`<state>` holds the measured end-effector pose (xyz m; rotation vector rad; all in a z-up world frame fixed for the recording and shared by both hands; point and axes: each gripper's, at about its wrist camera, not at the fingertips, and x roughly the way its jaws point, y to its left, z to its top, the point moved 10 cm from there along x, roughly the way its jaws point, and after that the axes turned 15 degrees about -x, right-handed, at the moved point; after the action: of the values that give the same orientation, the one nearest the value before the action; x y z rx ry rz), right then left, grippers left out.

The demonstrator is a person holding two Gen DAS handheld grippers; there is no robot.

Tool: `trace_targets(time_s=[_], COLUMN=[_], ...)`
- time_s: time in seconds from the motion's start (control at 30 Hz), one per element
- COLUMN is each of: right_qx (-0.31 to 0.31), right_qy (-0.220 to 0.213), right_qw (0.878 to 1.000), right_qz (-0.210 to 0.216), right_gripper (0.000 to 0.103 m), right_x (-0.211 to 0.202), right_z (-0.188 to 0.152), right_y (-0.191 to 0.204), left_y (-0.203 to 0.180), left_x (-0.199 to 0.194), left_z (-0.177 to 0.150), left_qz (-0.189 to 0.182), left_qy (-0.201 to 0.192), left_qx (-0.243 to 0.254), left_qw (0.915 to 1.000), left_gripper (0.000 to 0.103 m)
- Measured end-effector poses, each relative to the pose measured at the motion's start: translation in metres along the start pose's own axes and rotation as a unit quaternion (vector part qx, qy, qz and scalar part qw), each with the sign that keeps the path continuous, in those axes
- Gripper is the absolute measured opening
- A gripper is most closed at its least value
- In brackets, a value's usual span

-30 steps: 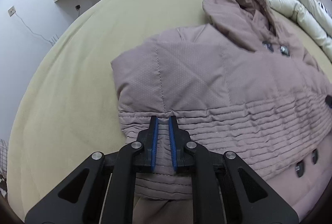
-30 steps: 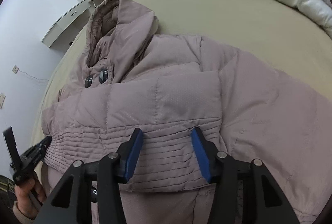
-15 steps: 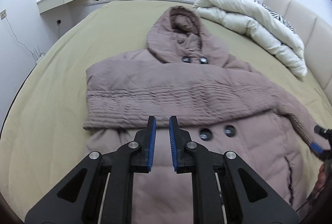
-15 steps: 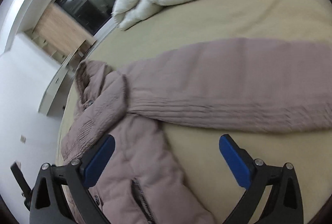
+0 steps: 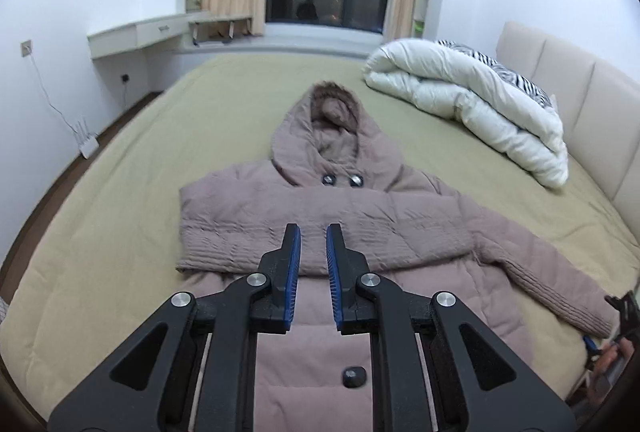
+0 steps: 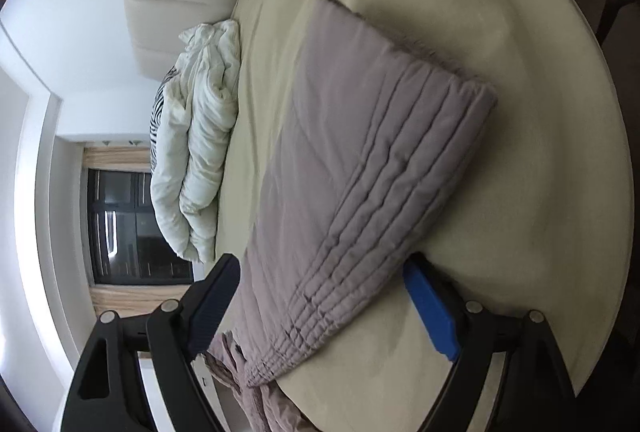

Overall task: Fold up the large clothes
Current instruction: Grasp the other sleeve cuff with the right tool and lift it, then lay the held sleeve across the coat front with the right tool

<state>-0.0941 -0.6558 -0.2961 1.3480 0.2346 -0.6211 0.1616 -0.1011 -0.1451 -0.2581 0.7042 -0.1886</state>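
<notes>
One sleeve (image 5: 304, 232) lies folded across the coat (image 5: 320, 332) mid-frame on the bed (image 5: 120, 232); the other sleeve (image 6: 360, 172) remains outstretched between the closing right claw (image 6: 324, 304), ungripped. Left claw (image 5: 313, 264): nearly shut, empty.

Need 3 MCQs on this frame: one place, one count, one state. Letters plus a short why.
1. Where is the white duvet?
A. on the coat
B. beside the coat's hood, near the headboard
C. on the floor

2. How many buttons sit just under the hood?
A. two
B. four
C. none

3. How does the coat's sleeve on the picture's left lie in the left wrist view?
A. stretched out sideways
B. folded across the chest
C. tucked in the hood

Answers:
1 B, it lies rolled up by the headboard.
2 A, a pair shows at the collar.
3 B, its ribbed cuff end lies over the coat front.
</notes>
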Motion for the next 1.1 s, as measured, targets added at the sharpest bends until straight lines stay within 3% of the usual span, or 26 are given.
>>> trace_targets(time_s=[0.13, 0.2, 0.3, 0.4, 0.47, 0.57, 0.63, 0.7, 0.77, 0.97, 1.03, 1.1], right_qx=[0.002, -0.008, -0.031, -0.064, -0.084, -0.095, -0.094, -0.104, -0.122, -0.208, -0.266, -0.345], right_qy=[-0.017, -0.022, -0.024, -0.030, -0.032, -0.035, -0.035, -0.023, -0.017, -0.024, -0.022, -0.017], right_qw=[1.000, 1.000, 0.999, 0.996, 0.994, 0.993, 0.994, 0.993, 0.991, 0.977, 0.963, 0.938], right_qz=[-0.009, -0.018, -0.034, -0.052, -0.064, -0.061, -0.053, -0.049, -0.053, -0.033, -0.020, 0.005], right_gripper=[0.093, 0.094, 0.094, 0.094, 0.094, 0.091, 0.075, 0.046, 0.030, 0.019, 0.018, 0.018], right_x=[0.003, 0.006, 0.014, 0.018, 0.022, 0.027, 0.027, 0.031, 0.031, 0.021, 0.020, 0.019], right_z=[0.020, 0.026, 0.034, 0.037, 0.037, 0.041, 0.044, 0.049, 0.052, 0.051, 0.037, 0.009], right_y=[0.003, 0.008, 0.016, 0.020, 0.022, 0.024, 0.024, 0.028, 0.033, 0.096, 0.134, 0.191], left_y=[0.003, 0.003, -0.002, 0.002, 0.006, 0.019, 0.023, 0.026, 0.029, 0.046, 0.054, 0.063], left_x=[0.003, -0.008, -0.018, -0.015, -0.012, -0.009, -0.002, 0.002, 0.003, 0.014, 0.018, 0.019], left_z=[-0.003, 0.003, 0.010, 0.008, 0.005, 0.001, -0.001, -0.003, -0.003, -0.011, -0.014, -0.017], left_qz=[-0.050, -0.067, -0.045, 0.011, 0.020, 0.069, 0.056, 0.047, 0.055, 0.077, 0.085, 0.094], left_qy=[0.053, 0.024, -0.028, -0.031, -0.020, -0.018, -0.003, 0.003, -0.006, 0.005, 0.009, 0.013], left_qx=[-0.054, -0.057, -0.009, 0.012, 0.009, 0.008, -0.001, -0.014, -0.013, -0.031, -0.032, -0.038], left_qw=[0.9958, 0.9958, 0.9986, 0.9994, 0.9995, 0.9974, 0.9984, 0.9988, 0.9984, 0.9966, 0.9958, 0.9948], left_gripper=[0.013, 0.013, 0.013, 0.013, 0.019, 0.102, 0.103, 0.103, 0.103, 0.103, 0.103, 0.103])
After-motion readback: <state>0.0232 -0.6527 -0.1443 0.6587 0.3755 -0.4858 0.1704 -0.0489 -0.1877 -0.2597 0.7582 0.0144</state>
